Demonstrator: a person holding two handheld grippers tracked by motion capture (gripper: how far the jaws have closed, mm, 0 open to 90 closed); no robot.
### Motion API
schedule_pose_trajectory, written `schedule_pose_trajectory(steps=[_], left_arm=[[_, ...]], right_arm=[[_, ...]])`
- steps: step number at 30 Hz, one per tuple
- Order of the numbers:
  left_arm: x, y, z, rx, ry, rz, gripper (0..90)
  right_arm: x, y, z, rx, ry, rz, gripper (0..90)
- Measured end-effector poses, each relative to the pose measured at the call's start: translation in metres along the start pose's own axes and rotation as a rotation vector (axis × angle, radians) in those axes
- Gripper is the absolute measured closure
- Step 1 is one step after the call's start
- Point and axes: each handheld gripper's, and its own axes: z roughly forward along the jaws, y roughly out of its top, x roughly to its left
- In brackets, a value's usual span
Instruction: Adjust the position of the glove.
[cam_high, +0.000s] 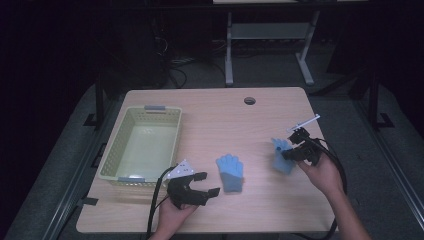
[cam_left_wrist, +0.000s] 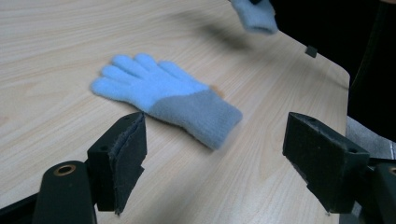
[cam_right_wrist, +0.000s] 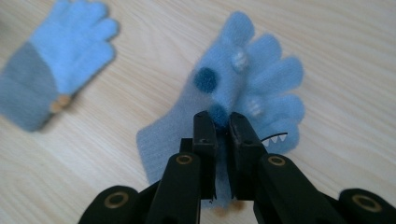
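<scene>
Two blue gloves noted: we found the right gripper (cam_right_wrist: 222, 122) clamped on the patterned glove (cam_right_wrist: 243, 79), the left gripper (cam_left_wrist: 215, 154) spread wide near the plain glove (cam_left_wrist: 163, 100).

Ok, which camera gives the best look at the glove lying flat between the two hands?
The left gripper view: the flat glove lies sharp and whole there, grey cuff included. The high view shows it small; the right gripper view shows it blurred at the edge.

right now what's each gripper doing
left gripper: open, empty, near the flat glove.
right gripper: shut on the decorated glove.
</scene>
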Motion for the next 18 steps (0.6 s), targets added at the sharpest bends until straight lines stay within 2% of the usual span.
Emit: schedule_pose_trajectory(steps=[11,18], left_arm=[[0.002,0.001,-0.003,-0.011,0.004,0.007,21.4],[0.002,0.002,-0.006,-0.018,0.01,0.006,21.4]], right_arm=[[0.034,0.021,-0.005,-0.03,0.037,-0.116,83.0],[0.054,0.031,-0.002,-0.038,0.066,-0.175,83.0]])
